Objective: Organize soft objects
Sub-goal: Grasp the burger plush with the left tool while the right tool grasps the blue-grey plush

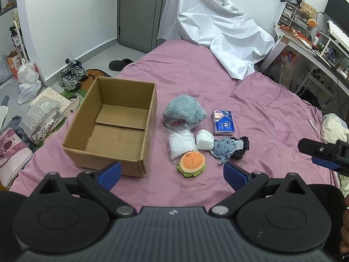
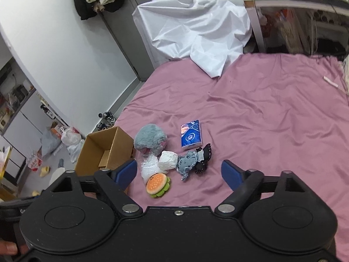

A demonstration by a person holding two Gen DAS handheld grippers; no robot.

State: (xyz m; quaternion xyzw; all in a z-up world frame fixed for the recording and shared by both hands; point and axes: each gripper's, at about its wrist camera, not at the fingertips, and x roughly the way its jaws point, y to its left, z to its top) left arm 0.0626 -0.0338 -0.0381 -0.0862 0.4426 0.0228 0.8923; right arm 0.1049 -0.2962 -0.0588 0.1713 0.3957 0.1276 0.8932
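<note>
Soft objects sit clustered on the pink bedsheet [image 1: 261,113], all just R of the open cardboard box [image 1: 113,122], which is the ref landmark. Box long axis runs away from the left cam, open side up.

Relative to box:
- fuzzy grey-blue plush [image 1: 184,111]: just beside its R wall, far end of cluster.
- clear plastic bag [image 1: 181,143] w/ white filling: near side of the plush, touching it, long axis roughly parallel to box.
- burger plush [image 1: 192,163]: near the box's front R corner, bun face up, overlaps bag's near end.
- white wad [image 1: 205,142]: R of bag, touching it.
- grey-blue doll w/ black lace [image 1: 229,148]: further R, lying flat, long axis across the view, touching the wad.
- blue tissue pack [image 1: 223,122]: furthest R w/ the doll, flat, long axis parallel to box, apart from the plush.

Left gripper [image 1: 172,171]: fingers spread wide, holding nothing; burger plush lies just ahead, between the blue pads [image 1: 110,172], not touching.

Right gripper [image 2: 178,172]: also spread wide, empty; bag, wad, burger and doll fall betw its pads in its cam, no contact. It shows at the R edge of the left cam.
</note>
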